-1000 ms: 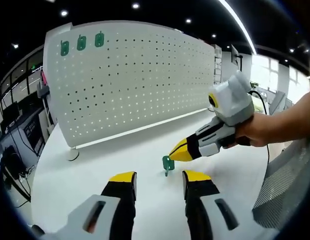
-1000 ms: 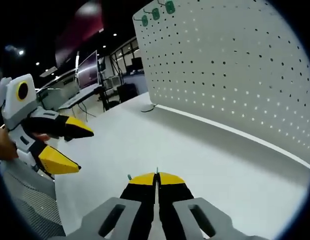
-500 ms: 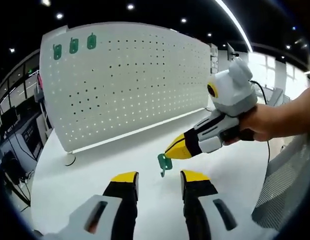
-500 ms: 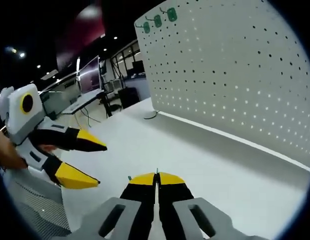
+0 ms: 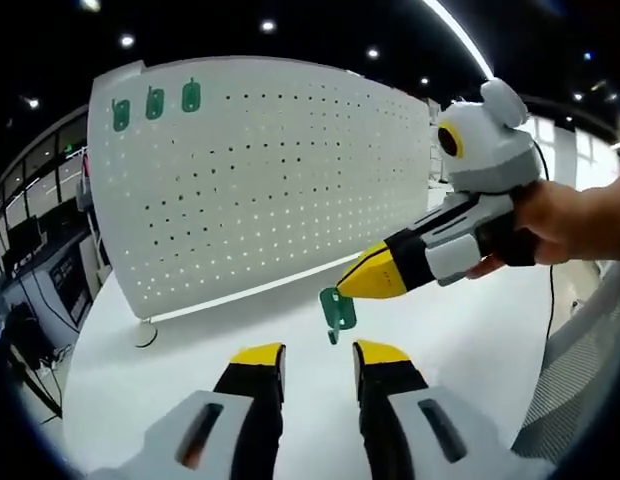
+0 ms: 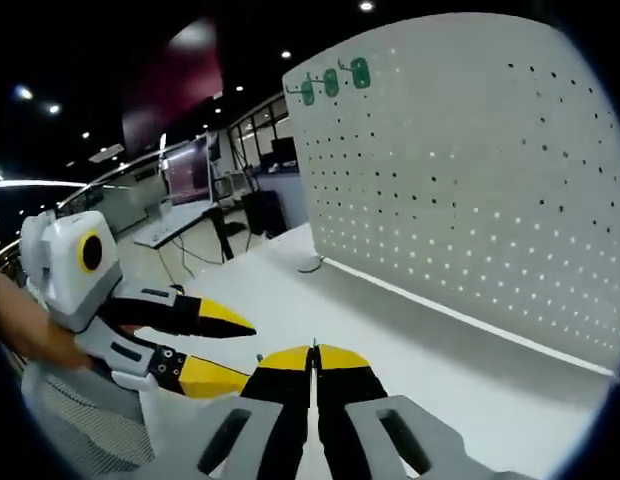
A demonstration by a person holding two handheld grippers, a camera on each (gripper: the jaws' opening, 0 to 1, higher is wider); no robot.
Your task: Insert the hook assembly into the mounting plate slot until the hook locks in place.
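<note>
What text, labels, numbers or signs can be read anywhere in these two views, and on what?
None can be read.
Pegboard: holes, no print.
Green hook in the right gripper: no marking visible.
Three mounted green hooks: too small to tell.
Background monitors: blurred.

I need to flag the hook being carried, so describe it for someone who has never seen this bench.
Start at the white pegboard standing on the white table. In front of it, above the table, the right gripper is shut on a small green hook. Three more green hooks hang at the pegboard's top corner; this one alone is off the board, held in yellow tips.
</note>
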